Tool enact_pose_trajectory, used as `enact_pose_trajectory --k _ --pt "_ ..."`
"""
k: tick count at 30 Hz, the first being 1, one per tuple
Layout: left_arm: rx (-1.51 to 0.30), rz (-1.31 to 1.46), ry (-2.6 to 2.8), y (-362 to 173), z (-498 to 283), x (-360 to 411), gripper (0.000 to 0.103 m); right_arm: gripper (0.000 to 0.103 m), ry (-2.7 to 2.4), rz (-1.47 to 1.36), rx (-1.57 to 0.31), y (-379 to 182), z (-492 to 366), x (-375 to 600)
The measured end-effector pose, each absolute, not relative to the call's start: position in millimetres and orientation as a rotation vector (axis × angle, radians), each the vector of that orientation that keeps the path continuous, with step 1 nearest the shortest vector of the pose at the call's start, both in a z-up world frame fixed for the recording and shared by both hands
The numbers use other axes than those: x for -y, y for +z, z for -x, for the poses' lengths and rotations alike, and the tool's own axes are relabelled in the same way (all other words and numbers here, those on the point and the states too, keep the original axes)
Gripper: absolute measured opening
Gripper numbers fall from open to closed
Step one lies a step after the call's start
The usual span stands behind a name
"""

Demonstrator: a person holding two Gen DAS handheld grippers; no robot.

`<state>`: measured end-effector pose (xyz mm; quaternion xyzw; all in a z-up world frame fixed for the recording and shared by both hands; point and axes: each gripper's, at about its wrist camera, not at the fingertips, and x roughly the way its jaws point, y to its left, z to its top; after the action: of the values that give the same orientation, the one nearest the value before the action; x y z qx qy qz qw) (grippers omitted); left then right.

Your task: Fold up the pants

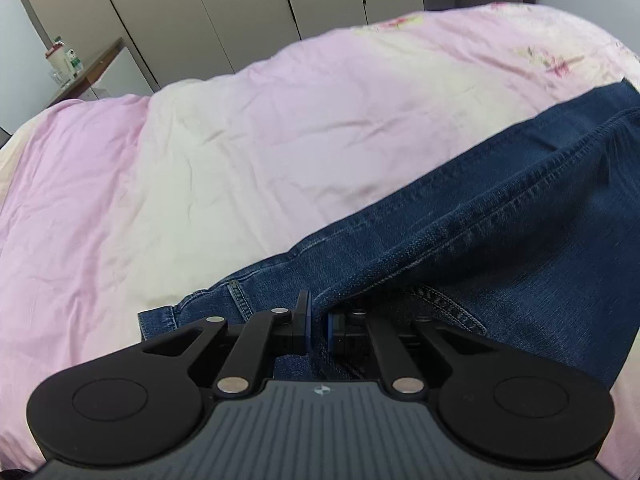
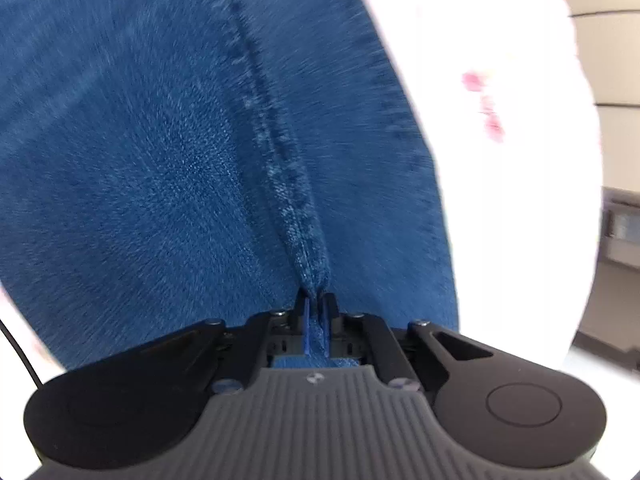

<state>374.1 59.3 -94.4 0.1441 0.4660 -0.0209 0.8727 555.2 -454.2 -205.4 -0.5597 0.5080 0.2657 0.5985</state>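
Left wrist view first: the left gripper [image 1: 318, 326] is pinching a raised ridge of the jeans [image 1: 500, 220] near what looks like the waistband end, its 2 blue pads nearly together with denim running between them, so it is clenched on the fabric. The jeans are lying on the pink and cream bedspread [image 1: 200, 160], stretching away up and to the right, with a stitched seam riding along the lifted fold. I am judging this as the gathering step, an edge being picked up ahead of a fold (no finished fold is showing yet). The far end of the jeans is running out of the frame at the right, so their full lie is unknown. A shelf [image 1: 86, 70] with a bottle [image 1: 60, 56] is sitting far back at the left.

Over to the right wrist view: the right gripper [image 2: 316, 316] is clamping tight on a seam ridge of the same jeans [image 2: 140, 160], the denim bunching up between its 2 pads. The bedspread [image 2: 500, 200] is washing out to white on the right, and the whole picture is smearing with motion blur, so stitching detail is hard to read. Which part of the garment this is I cannot tell.

Next, by my reckoning, both hands need to be lifting together and carrying the pinched edge across, keeping the cloth taut so the layers land squarely.
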Motion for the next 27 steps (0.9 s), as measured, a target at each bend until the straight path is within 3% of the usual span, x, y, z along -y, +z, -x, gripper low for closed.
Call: enact_pose_trajectory --k 8,12,19,20,23,24,25,26,27 --pt "-0.909 -0.268 -0.018 -68.4 -402.5 -69.1 0.007 0.000 0.426 1.186 -1.046 -127.7 -558.4 465.1" --pt "-1.057 -0.305 -0.063 -112.9 -446.0 -73.6 0.007 0.000 0.337 1.161 -1.040 -148.9 -579.8 448.8" --pt "-1.108 -0.312 -0.084 -154.0 -476.5 -79.3 0.009 0.000 0.309 1.278 -1.082 -209.5 -606.3 426.2" --pt "-1.129 -0.315 -0.090 -159.5 -480.2 -79.8 0.011 0.000 0.306 1.278 -1.088 -210.2 -606.1 426.4" --pt "-1.117 -0.300 -0.068 -161.1 -483.5 -83.8 0.035 0.002 0.288 1.294 -1.085 -224.3 -603.8 418.2" --pt "-1.106 -0.295 -0.068 -157.7 -482.4 -85.5 0.048 0.005 0.277 1.297 -1.080 -231.6 -605.6 416.0" --pt "-1.095 -0.286 -0.075 -153.0 -480.8 -88.1 0.061 0.012 0.271 1.294 -1.071 -229.1 -602.2 417.1" --pt "-1.086 -0.273 -0.085 -146.0 -478.4 -91.5 0.064 0.021 0.258 1.290 -1.060 -225.3 -599.2 419.1" --pt "-1.081 -0.264 -0.092 -139.7 -474.6 -95.0 0.065 0.040 0.226 1.275 -1.049 -229.8 -608.5 422.6"
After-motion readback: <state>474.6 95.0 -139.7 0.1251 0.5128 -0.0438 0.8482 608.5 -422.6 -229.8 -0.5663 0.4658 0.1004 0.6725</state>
